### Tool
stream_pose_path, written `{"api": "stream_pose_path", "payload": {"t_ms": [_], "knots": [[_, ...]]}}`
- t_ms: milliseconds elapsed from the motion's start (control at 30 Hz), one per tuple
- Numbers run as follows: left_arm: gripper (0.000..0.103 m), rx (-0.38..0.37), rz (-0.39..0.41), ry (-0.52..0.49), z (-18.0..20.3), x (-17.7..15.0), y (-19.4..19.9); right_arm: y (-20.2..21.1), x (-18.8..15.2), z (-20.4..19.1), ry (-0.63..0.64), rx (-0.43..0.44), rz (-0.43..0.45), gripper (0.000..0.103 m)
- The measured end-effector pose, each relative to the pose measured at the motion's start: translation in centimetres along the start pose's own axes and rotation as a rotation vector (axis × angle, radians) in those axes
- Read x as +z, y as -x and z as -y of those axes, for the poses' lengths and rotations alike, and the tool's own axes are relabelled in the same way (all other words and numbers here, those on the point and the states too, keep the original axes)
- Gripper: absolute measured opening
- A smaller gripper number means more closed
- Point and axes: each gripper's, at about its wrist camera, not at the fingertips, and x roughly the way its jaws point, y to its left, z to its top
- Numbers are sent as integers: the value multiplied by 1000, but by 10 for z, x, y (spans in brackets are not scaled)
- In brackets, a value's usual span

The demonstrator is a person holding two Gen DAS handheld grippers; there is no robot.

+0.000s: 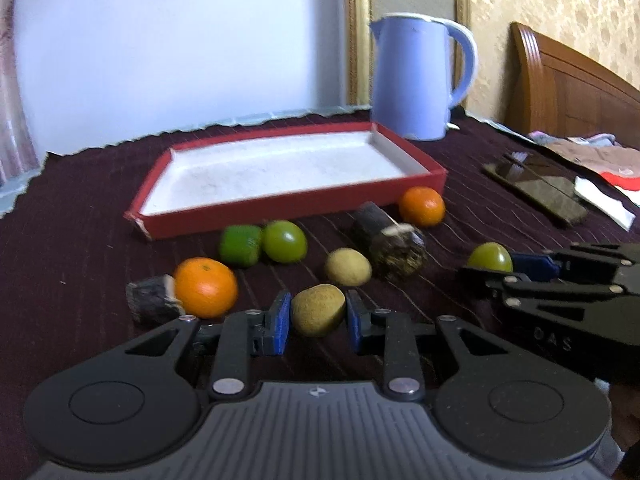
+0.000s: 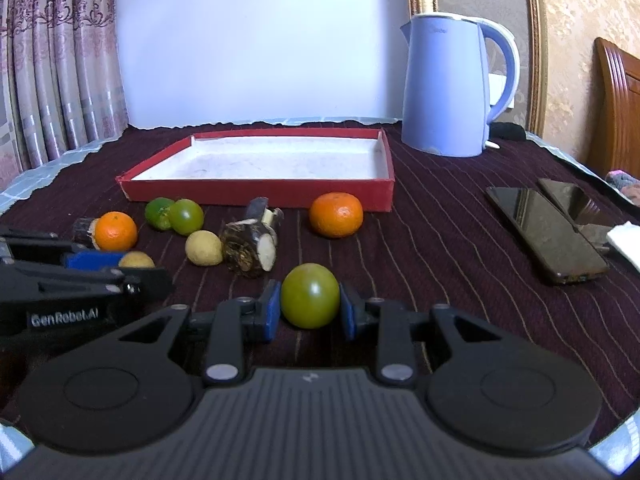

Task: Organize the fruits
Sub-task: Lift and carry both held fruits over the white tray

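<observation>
My left gripper (image 1: pixel 318 316) is shut on a tan-yellow round fruit (image 1: pixel 318 310) just above the cloth. My right gripper (image 2: pixel 308 307) is shut on a green round fruit (image 2: pixel 310 295); it also shows in the left wrist view (image 1: pixel 490 258). An empty red tray with a white floor (image 2: pixel 260 190) stands behind. On the cloth lie two oranges (image 2: pixel 115 231) (image 2: pixel 336 215), two green fruits (image 2: pixel 186 216) (image 2: pixel 159 212), another yellow fruit (image 2: pixel 204 248) and dark sugarcane pieces (image 2: pixel 252 248) (image 1: pixel 152 300).
A blue kettle (image 2: pixel 448 84) stands at the back right. Two dark phones (image 2: pixel 546 232) and a white paper (image 2: pixel 624 236) lie on the right of the maroon tablecloth. A curtain hangs at the left, a wooden headboard (image 1: pixel 572 80) at the right.
</observation>
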Motion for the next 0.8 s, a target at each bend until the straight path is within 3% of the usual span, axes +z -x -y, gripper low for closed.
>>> {"api": "stream_pose_path", "payload": {"t_ms": [533,800], "knots": [[28,155,-8,32,-32,37,-14,-4,34,-25,61,25,60,29],[28,182,-35,78,-40,47,-31,-11,46,-24,59,29,74,29]]}}
